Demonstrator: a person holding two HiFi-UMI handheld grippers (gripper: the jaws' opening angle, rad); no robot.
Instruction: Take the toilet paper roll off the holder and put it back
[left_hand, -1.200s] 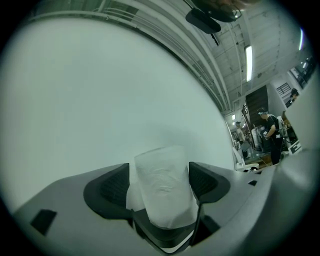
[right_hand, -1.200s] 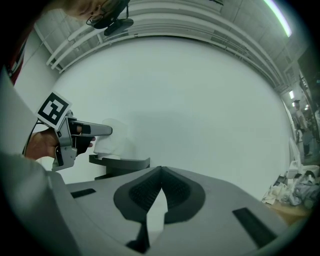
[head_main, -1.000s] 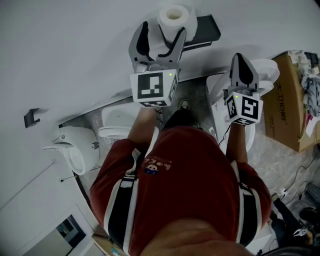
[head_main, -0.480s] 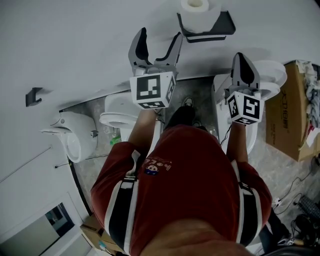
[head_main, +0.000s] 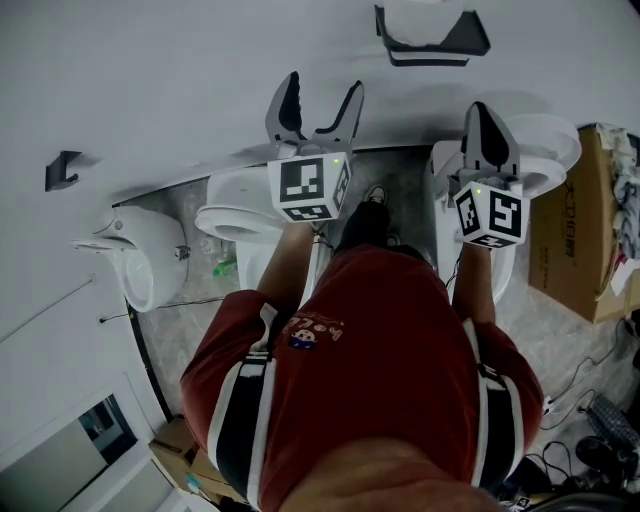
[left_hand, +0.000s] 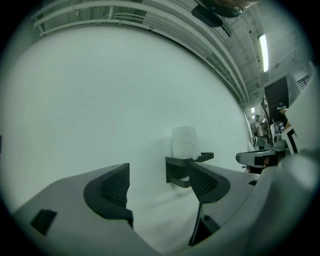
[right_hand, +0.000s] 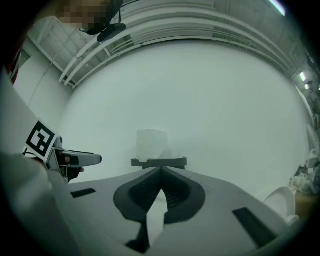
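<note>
white toilet paper roll (left_hand: 184, 142): stands upright in black wall holder (left_hand: 176, 169), against pale wall (left_hand: 100, 100). left gripper (head_main: 322, 95): jaws spread wide, nothing between them, well short of the holder. right gripper (head_main: 486, 118): jaws pressed together, empty. step, by judgement: roll seated, no grasp made. taking it off would need the left gripper to advance, straddle the roll, clench, then lift it clear.

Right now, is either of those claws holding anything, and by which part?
Nothing is held. The left gripper has its fingers apart and empty; the right gripper is shut on nothing; the toilet paper roll sits in its holder.
</note>
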